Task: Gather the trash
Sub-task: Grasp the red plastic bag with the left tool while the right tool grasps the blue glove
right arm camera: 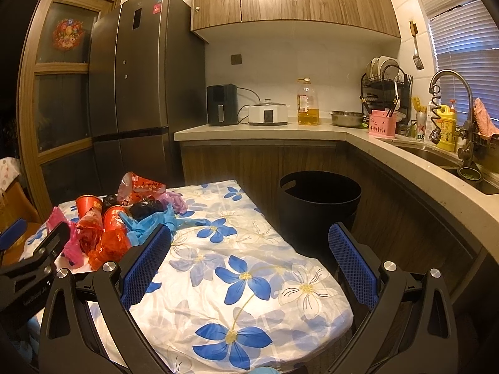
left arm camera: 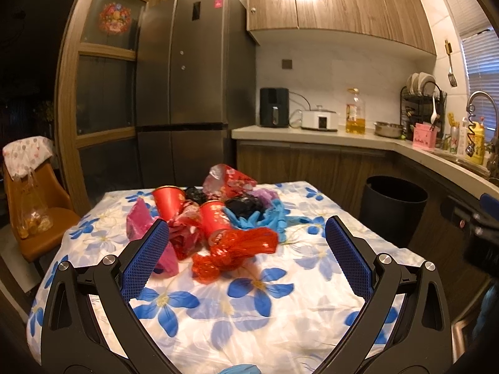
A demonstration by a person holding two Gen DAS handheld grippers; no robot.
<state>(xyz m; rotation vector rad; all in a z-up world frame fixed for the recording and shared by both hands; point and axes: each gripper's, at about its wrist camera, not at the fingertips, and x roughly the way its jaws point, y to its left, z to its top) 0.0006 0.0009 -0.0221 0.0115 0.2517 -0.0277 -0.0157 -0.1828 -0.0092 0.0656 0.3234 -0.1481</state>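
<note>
Facing the heap of trash point(left arm camera: 212, 218) on the flowered tabletop point(left arm camera: 249, 311), the left hand-held gripper point(left arm camera: 246, 249) hangs with its blue pads spread wide and nothing between them. The nearest piece, a red mesh net point(left arm camera: 237, 252), lies at the front of the heap, with red paper cups point(left arm camera: 215, 218), pink plastic point(left arm camera: 140, 221) and blue gloves point(left arm camera: 265, 218) bunched behind it. The right hand-held gripper point(right arm camera: 249, 255) is likewise wide open and empty, aimed over bare cloth toward the black bin point(right arm camera: 318, 205) standing on the floor just past the tabletop's far right corner. By the look of it, collecting has barely begun: the pile seems whole. The next move probably calls for lowering the left jaws around the net, closing, then carrying it to the bin.
</note>
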